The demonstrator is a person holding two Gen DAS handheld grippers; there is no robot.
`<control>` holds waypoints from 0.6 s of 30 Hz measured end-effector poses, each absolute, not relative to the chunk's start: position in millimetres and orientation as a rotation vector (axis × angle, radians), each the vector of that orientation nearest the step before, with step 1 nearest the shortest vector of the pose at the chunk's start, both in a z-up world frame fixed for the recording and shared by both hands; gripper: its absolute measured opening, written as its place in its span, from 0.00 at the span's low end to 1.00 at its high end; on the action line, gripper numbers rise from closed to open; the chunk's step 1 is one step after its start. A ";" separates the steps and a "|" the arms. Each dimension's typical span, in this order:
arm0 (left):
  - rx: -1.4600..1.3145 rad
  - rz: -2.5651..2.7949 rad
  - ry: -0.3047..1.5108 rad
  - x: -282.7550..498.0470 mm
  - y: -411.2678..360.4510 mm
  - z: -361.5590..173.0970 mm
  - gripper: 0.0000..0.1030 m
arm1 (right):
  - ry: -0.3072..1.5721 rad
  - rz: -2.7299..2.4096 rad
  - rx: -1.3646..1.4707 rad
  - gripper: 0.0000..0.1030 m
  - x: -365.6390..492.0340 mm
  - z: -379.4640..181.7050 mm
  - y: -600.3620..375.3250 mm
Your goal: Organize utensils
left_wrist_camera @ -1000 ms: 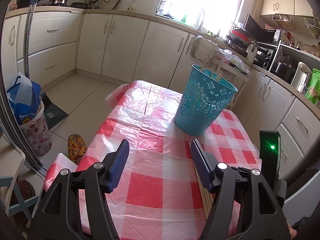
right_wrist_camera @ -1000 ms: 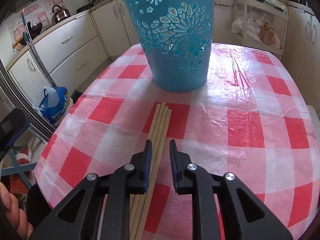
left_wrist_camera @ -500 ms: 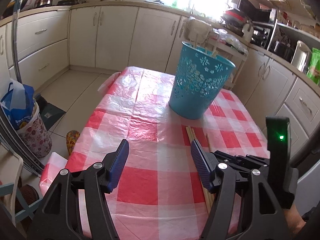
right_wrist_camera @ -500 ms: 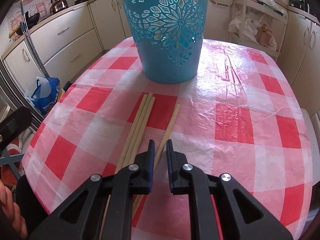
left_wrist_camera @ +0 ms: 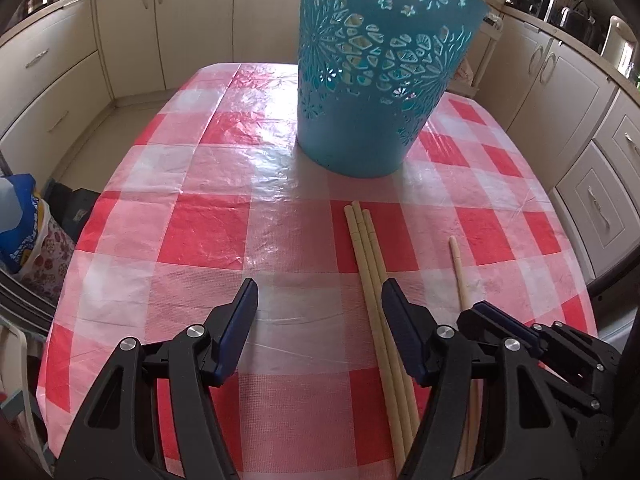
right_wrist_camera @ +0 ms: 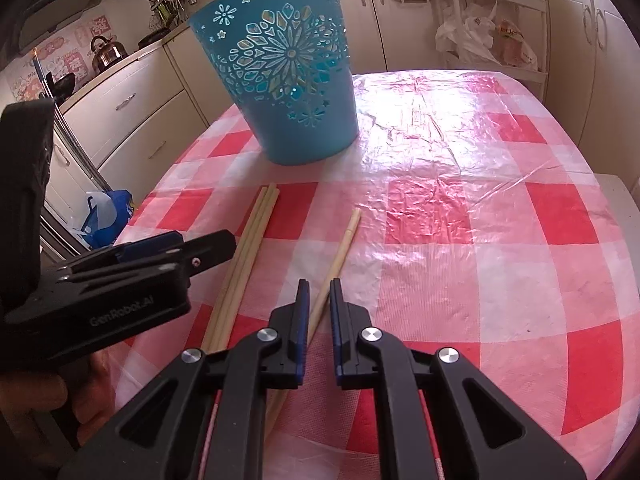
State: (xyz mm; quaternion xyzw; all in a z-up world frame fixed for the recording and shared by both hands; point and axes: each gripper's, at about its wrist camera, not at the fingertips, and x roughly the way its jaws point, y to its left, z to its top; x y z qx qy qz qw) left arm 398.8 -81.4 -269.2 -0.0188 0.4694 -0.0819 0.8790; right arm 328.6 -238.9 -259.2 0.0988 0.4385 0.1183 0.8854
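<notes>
Single chopstick pulled aside from bundle; right hand-held gripper clamped on it, left hand-held gripper wide, empty

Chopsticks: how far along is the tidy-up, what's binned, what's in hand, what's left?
Pale sticks show through the cutouts of the blue basket, so some look stowed. In hand: the right gripper has just been closing on the single chopstick, which runs between its pads; the tip looks raised, though lift-off is unclear. Left: the three-chopstick bundle lies on the checked tablecloth, beside the open left gripper.
</notes>
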 end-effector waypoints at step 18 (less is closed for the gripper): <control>0.119 -0.126 0.985 406.0 -88.8 -268.7 0.59 | 0.930 0.250 0.232 0.13 330.3 -258.9 -240.5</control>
